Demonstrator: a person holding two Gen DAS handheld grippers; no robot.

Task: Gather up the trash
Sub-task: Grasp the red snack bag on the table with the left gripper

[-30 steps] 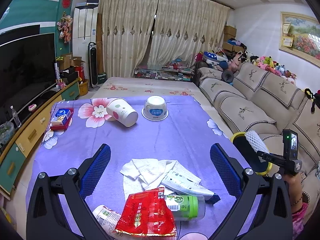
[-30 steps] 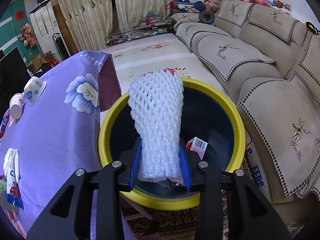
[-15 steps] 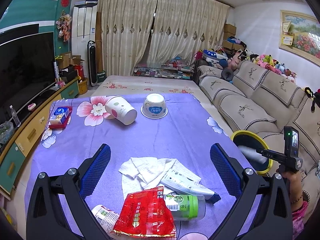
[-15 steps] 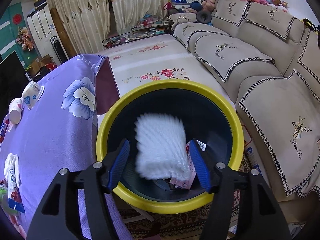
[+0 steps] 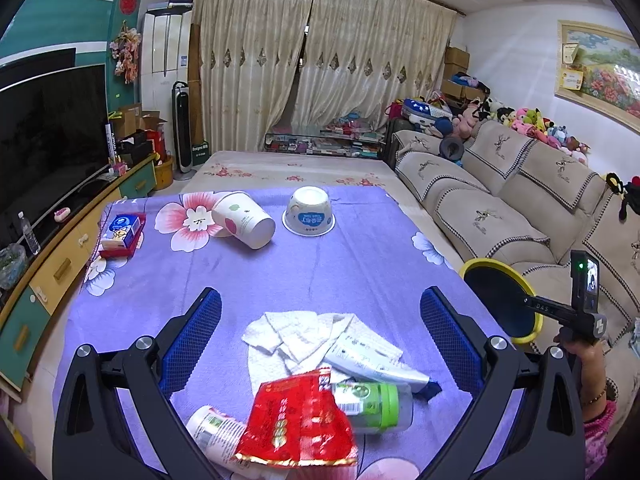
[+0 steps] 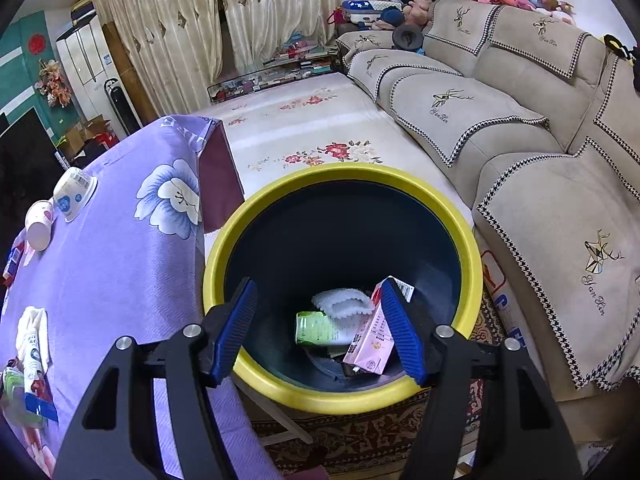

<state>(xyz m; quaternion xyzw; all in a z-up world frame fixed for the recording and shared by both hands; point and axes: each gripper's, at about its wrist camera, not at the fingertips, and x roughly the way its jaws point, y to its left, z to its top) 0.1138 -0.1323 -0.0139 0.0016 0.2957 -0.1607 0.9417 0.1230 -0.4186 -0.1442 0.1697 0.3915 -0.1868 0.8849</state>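
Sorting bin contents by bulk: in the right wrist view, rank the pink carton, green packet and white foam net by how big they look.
1. pink carton
2. green packet and white foam net look about alike; both partly hidden, so unranked.

A home living room. A long beige sofa (image 5: 500,196) with embroidered covers runs along one wall, soft toys (image 5: 528,122) piled on its back. Opposite stands a large television (image 5: 44,132) on a low drawer cabinet (image 5: 60,268). Floor-length patterned curtains (image 5: 320,72) close the far end, and a framed flower painting (image 5: 604,68) hangs above the sofa.
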